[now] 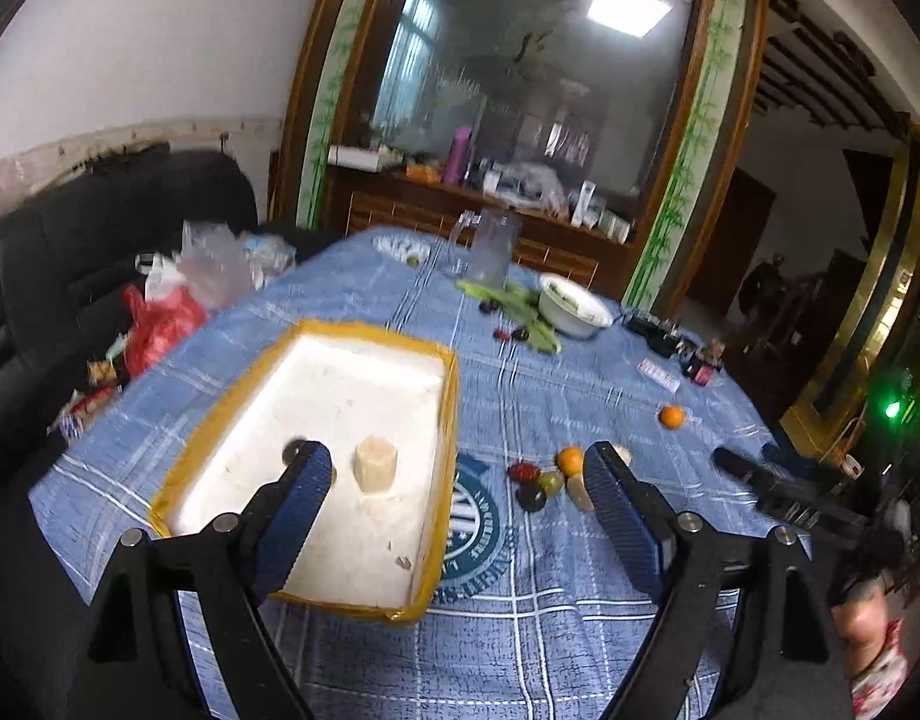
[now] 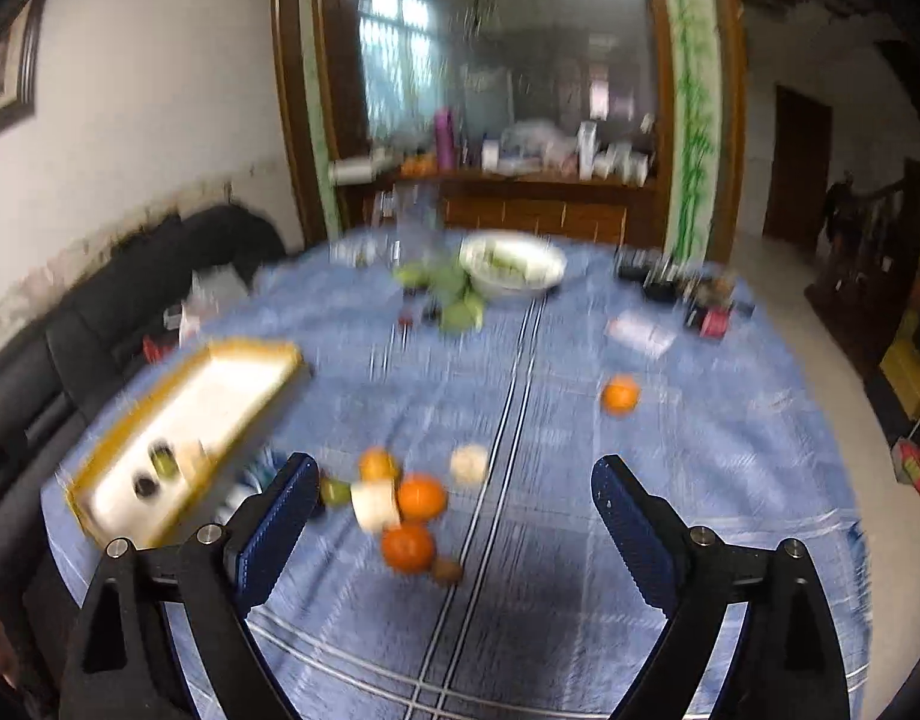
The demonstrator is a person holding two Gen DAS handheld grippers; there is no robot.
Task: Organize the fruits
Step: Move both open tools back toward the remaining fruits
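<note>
Clearly the desk (image 2: 670, 510) slopes away round, so a nudged orange (image 2: 407, 547) may roll off. The tray (image 1: 441, 450) holds 1 pale chunk (image 1: 374, 471); the loose fruit cluster (image 2: 393, 510) lies beside it. Left tongs (image 1: 456, 483) and right tongs (image 2: 453, 495) both gape wide, empty.

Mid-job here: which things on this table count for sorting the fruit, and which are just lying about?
For the job:
- foam tray
- pale chunk in the tray
- fruit cluster on the cloth
- lone orange
- left tongs and right tongs, both open and empty

Lying about:
- white bowl
- clear jug
- red bag
</note>
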